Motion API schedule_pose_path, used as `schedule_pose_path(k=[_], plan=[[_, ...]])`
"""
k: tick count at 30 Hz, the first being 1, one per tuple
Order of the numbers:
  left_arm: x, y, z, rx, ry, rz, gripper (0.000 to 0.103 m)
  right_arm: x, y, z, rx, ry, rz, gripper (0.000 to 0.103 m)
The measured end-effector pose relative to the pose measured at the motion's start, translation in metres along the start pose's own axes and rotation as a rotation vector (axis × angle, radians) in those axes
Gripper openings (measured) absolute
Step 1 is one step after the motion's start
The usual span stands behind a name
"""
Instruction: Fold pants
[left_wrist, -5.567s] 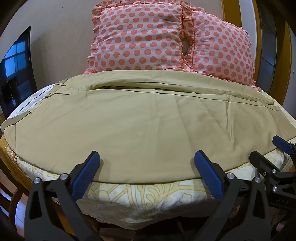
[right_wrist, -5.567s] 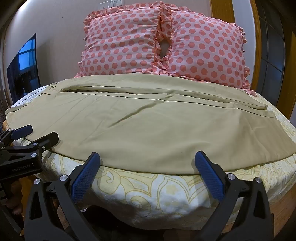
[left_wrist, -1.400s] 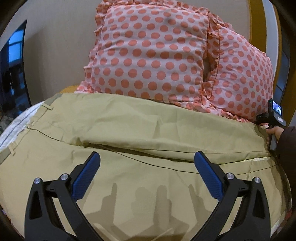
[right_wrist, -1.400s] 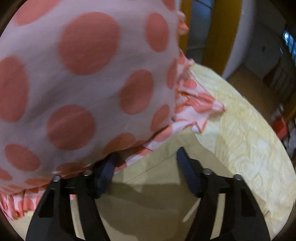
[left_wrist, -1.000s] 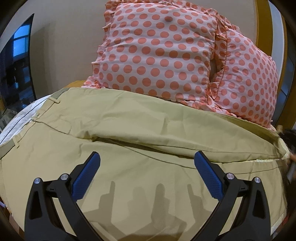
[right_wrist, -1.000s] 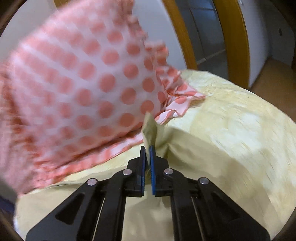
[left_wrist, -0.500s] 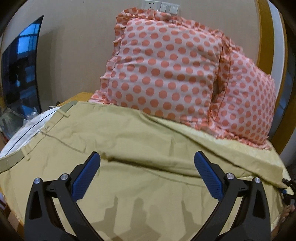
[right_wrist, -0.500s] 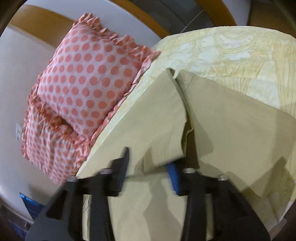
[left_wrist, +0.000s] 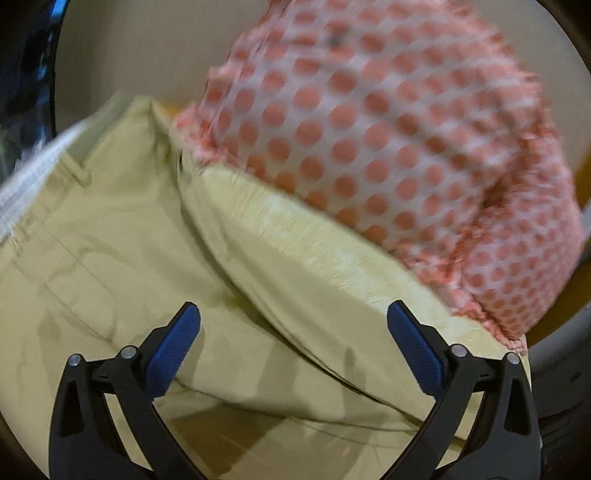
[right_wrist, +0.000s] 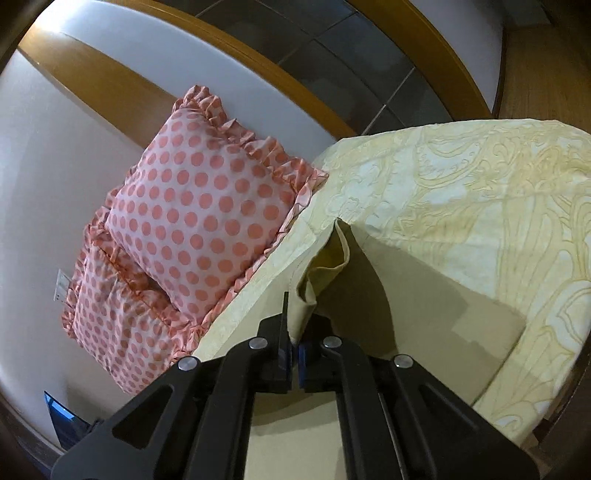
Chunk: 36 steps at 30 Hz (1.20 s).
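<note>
Right gripper (right_wrist: 294, 345) jaws pinched tight on pants (right_wrist: 325, 273) hem, cloth lifted off bedspread (right_wrist: 480, 206). Left gripper (left_wrist: 293, 345) jaws wide apart, holding nothing, above pants (left_wrist: 110, 266) spread on bed beside pillows (left_wrist: 388, 147).

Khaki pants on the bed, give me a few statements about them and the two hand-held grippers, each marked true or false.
1. The right hand-held gripper is shut on a hem of the khaki pants. True.
2. The left hand-held gripper is clamped on the waistband. False: its jaws are wide open above the fabric.
3. The polka-dot pillows are blue. False: pink with coral dots.
4. The pants lie on a yellow patterned bedspread. True.
</note>
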<state>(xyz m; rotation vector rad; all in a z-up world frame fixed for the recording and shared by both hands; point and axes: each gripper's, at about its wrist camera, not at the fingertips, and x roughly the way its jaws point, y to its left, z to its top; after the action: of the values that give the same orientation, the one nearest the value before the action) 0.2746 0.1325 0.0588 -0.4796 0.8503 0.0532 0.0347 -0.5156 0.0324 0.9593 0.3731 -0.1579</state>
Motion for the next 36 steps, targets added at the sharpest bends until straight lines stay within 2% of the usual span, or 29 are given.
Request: schedule_pose_path(k=[3,5,6,8,9,11,14,16,18,20,23,26,30,36], plan=[[0.019,0.007,0.002,-0.057,0.024,0.049,0.092,0.002,-0.002,0.001,0.004,0.003,0.001,0.001],[0.031,0.007,0.007,-0.066,0.036,0.056,0.082,0.006,-0.001,0.002,0.006,0.005,0.003,0.001],[0.035,0.007,0.010,-0.066,0.045,0.054,0.067,0.007,-0.001,0.002,0.008,0.005,0.005,0.001],[0.046,0.009,0.016,-0.059,0.066,0.061,0.029,0.008,0.000,0.003,0.004,0.004,0.008,0.001],[0.048,0.011,0.018,-0.052,0.074,0.034,0.005,0.009,0.001,0.003,0.000,0.004,0.012,0.001],[0.038,0.015,0.018,-0.062,0.061,0.000,0.003,0.005,0.006,0.006,-0.014,-0.006,0.029,0.001],[-0.020,0.017,0.001,-0.020,-0.044,-0.044,0.003,-0.010,0.012,0.009,-0.051,-0.039,0.042,0.001],[-0.063,0.024,-0.018,-0.008,-0.098,-0.080,0.005,-0.020,0.011,0.010,-0.076,-0.058,0.020,0.001],[-0.108,0.043,-0.060,-0.006,-0.134,-0.089,0.009,-0.025,0.002,0.008,-0.071,-0.053,-0.009,0.002],[-0.131,0.058,-0.100,0.003,-0.141,-0.057,0.010,-0.025,-0.010,0.003,-0.051,-0.029,-0.047,0.002],[-0.141,0.079,-0.155,0.014,-0.106,0.010,0.010,-0.023,-0.030,-0.007,-0.011,0.006,-0.089,0.002],[-0.141,0.090,-0.178,-0.014,-0.072,0.012,0.010,-0.024,-0.041,-0.012,0.014,0.013,-0.100,0.002],[-0.143,0.093,-0.186,-0.014,-0.079,0.002,0.014,-0.028,-0.044,-0.013,0.016,0.003,-0.098,0.002],[-0.152,0.093,-0.195,0.032,-0.072,-0.025,0.005,-0.041,-0.051,-0.015,0.009,-0.002,-0.141,0.002]])
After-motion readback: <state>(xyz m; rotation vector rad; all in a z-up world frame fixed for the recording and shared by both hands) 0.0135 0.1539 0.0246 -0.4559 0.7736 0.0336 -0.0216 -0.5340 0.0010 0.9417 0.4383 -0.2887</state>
